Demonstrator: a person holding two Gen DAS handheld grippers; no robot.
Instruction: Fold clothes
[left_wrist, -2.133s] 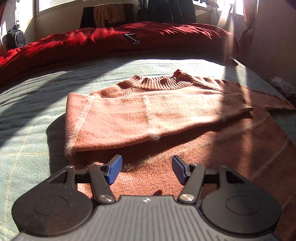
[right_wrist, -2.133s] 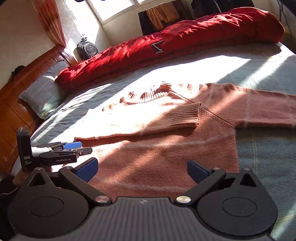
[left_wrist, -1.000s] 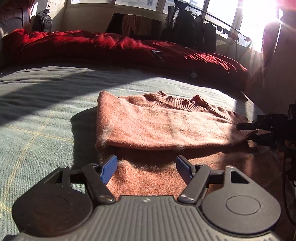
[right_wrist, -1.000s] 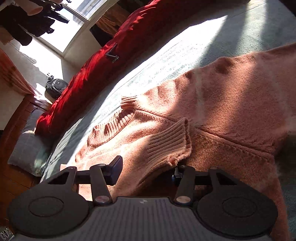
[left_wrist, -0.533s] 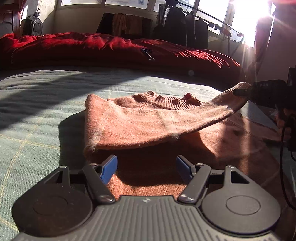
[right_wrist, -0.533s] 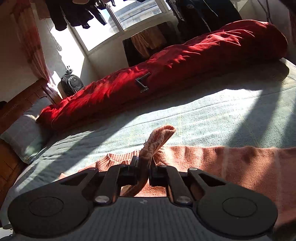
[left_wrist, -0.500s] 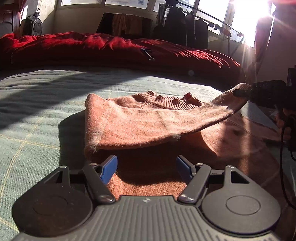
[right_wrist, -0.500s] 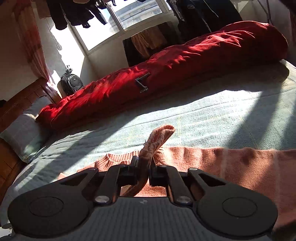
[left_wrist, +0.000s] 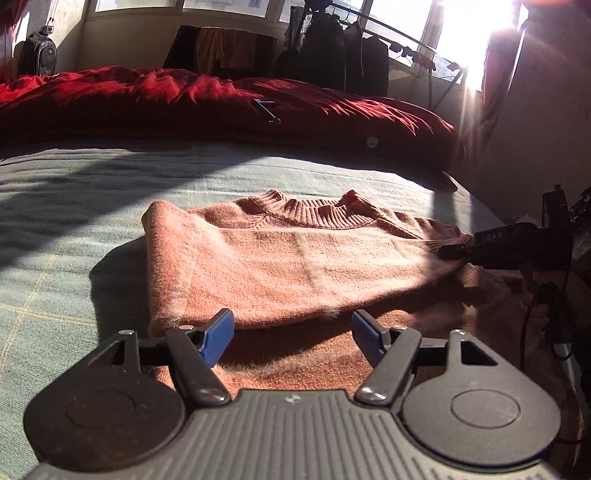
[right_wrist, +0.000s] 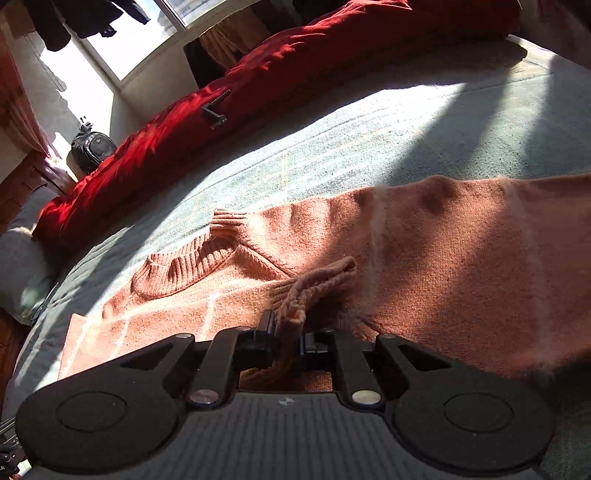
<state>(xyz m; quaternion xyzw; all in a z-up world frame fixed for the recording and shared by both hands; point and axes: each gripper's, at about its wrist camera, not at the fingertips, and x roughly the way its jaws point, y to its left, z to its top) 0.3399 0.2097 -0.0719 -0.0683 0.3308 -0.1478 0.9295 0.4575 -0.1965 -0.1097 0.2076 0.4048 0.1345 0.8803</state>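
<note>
Left gripper (left_wrist: 291, 332): fingers spread wide with nothing between them, hovering low over the sweater's lower body near the bed's near edge.

Right gripper (right_wrist: 286, 338): fingers closed tight on the ribbed cuff (right_wrist: 314, 284) of one sleeve.

Sweater (left_wrist: 280, 266): rust-orange fuzzy knit, spread front-up on the grey-green bedspread (left_wrist: 74, 192) toward the bed's near edge. One sleeve lies across the chest, cuff pinched at its far end; the other stretches out flat toward the bed's right side.

Handling, as judged: light, soft and limp — it sags from any hold, and the loose knit may stretch under a hard pull. The firmer ribbed bands — cuffs, collar (left_wrist: 314, 212), hem — should give the surest grip.

Red duvet (left_wrist: 221, 103): bunched along the bed's far edge.
</note>
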